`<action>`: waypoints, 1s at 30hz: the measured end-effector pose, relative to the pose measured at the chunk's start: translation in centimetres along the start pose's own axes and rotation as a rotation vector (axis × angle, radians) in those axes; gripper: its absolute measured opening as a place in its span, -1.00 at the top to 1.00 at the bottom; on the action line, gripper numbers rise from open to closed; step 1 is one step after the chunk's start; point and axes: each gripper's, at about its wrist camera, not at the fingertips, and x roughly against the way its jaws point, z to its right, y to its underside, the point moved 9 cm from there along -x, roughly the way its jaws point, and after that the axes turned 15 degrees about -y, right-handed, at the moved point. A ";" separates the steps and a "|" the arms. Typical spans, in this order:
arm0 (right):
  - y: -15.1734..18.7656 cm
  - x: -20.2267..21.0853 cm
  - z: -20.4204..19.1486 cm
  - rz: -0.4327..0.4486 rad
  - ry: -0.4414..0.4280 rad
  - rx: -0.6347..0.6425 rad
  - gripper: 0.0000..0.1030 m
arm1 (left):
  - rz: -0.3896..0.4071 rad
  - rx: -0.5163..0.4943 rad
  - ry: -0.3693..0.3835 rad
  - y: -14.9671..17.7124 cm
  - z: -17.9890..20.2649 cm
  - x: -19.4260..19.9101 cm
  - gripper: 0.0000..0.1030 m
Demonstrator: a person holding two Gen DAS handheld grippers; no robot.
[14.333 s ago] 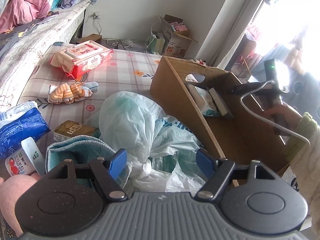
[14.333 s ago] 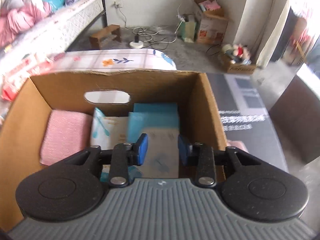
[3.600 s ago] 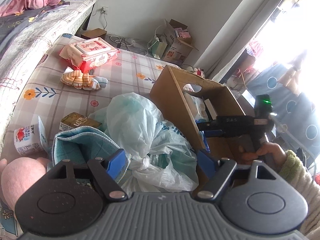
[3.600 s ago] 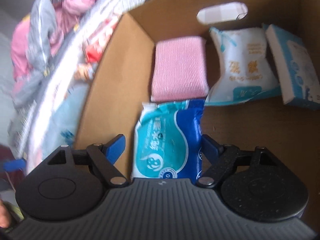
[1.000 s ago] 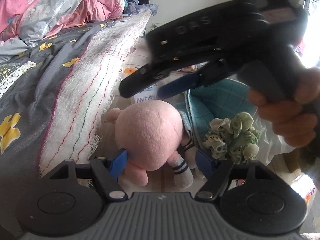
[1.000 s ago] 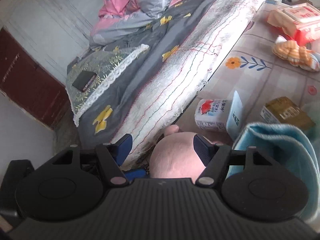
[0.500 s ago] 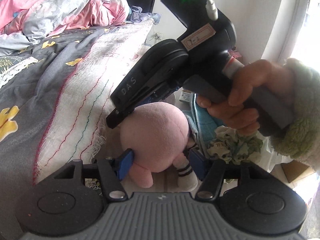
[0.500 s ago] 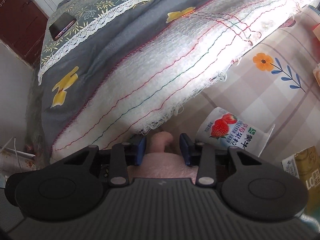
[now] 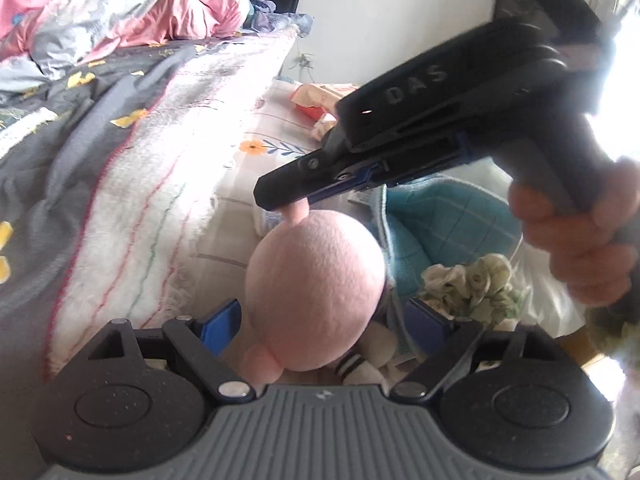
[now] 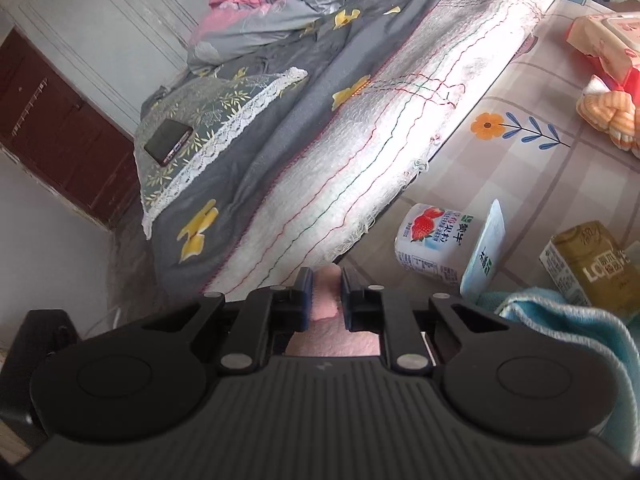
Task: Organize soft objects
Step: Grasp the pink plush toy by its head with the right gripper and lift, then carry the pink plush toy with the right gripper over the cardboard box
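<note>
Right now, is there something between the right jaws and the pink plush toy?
Nothing visible is. The right gripper is shut on a small nub at the top of the pink plush toy. The left gripper is opening around its body.

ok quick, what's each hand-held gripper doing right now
Left hand-held gripper: opening, pads clear of the pink plush toy between them.
Right hand-held gripper: shut on the plush's small pink nub.

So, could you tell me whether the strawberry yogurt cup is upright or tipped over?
Tipped: the yogurt cup lies on its side, lid facing sideways.
</note>
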 end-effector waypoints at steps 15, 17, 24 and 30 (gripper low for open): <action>-1.0 6.7 -5.9 0.206 -0.165 0.026 0.81 | 0.186 0.094 0.022 -4.7 -0.3 8.6 -0.16; -1.4 8.7 -7.1 0.249 -0.199 0.044 0.81 | 0.226 0.074 0.037 -5.6 0.6 10.2 -0.21; -2.0 16.6 -8.4 0.387 -0.207 0.089 0.81 | 0.302 0.006 0.183 -8.3 7.0 12.8 -0.31; -0.4 26.0 -6.2 0.532 -0.126 0.070 0.81 | 0.312 -0.075 0.318 -9.1 14.0 12.8 -0.38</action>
